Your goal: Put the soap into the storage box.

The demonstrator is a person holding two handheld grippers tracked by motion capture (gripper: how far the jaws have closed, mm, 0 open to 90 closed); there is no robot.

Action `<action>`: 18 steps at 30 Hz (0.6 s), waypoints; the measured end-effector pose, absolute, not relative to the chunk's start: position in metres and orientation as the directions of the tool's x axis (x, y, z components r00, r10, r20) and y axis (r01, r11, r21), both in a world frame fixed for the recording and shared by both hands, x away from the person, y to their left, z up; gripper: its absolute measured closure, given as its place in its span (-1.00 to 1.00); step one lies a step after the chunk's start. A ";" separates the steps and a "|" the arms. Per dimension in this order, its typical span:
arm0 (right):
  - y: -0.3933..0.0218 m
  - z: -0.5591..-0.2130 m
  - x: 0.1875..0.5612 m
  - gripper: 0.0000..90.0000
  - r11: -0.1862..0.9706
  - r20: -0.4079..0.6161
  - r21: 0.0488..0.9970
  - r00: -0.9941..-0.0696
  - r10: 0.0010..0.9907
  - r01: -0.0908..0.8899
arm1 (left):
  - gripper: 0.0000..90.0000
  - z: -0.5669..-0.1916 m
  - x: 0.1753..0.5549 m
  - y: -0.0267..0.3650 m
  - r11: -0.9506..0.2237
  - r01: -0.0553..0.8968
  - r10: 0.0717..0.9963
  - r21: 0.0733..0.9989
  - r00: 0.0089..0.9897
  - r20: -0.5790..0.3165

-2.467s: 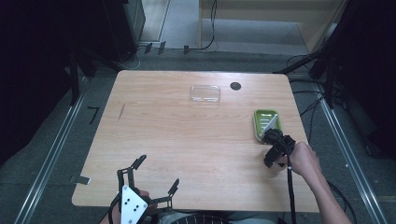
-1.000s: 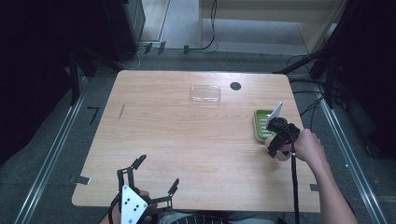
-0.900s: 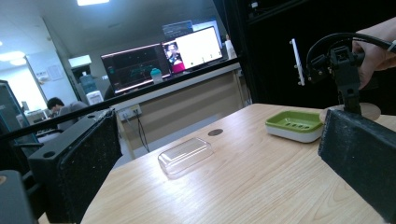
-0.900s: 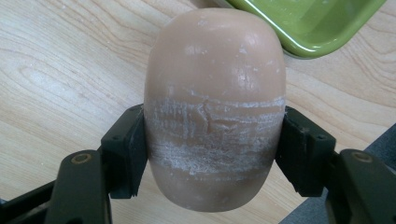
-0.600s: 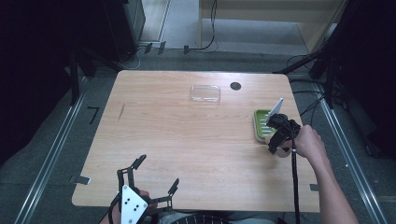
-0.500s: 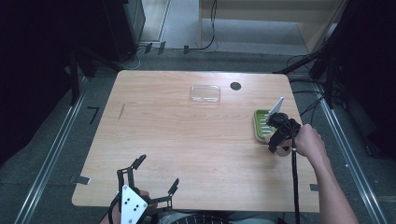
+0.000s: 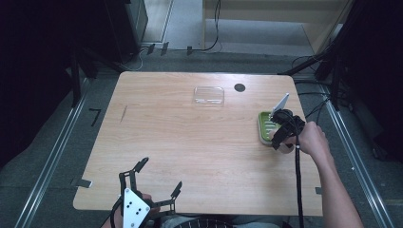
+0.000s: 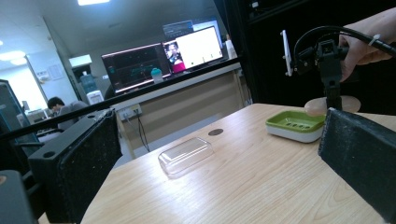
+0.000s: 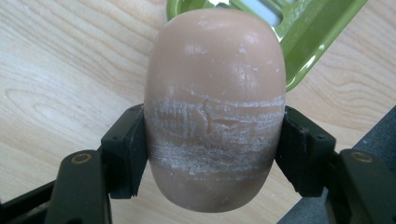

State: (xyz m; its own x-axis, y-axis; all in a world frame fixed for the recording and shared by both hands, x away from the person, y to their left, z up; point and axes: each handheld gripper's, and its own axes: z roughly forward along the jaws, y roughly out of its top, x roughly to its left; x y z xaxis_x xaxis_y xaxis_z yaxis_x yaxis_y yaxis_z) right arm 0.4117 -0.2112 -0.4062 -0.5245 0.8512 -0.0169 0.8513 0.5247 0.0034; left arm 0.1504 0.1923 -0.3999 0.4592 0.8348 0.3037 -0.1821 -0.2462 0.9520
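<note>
Right now my right gripper (image 9: 212,154) is clamped on a pinkish-tan bar of soap (image 9: 215,107), one pad on each long side, with chalky scuff bands across the soap where the pads bite. I use the green soap dish (image 7: 264,127) as my landmark. The soap hangs just off the dish's near right corner, over bare wood rather than over the slotted tray, and from the left gripper view it looks to sit a little above the dish rim.

My main worry is slip. The soap is rounded and smooth, the pads hold only a narrow band near its lower half, and most of its bulk sticks out past them; any tilt of my hand could let it pivot or squirt out and land beside the dish instead of in it.

Second, if I let go from this spot, the soap would catch the dish rim or miss it, and a knock could shove the light dish toward the surface (image 7: 199,142) edge, which lies close on its far side.

My left gripper (image 7: 157,185) rests with its jaws standing wide and empty, well away from the dish at the near edge. The clear plastic lid (image 7: 208,95) lies well apart from the dish.
</note>
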 end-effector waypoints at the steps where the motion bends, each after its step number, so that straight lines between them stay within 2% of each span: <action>1: -0.211 -0.406 0.413 -0.26 0.525 -0.019 0.004 -0.525 0.851 0.851 | -1.00 -0.400 0.150 0.192 -0.246 -0.182 0.835 0.952 0.459 0.303; 18: -0.213 -0.402 0.428 -0.26 0.475 -0.008 0.117 -0.478 0.879 0.872 | -1.00 -0.400 0.150 0.193 -0.246 -0.181 0.837 0.952 0.456 0.302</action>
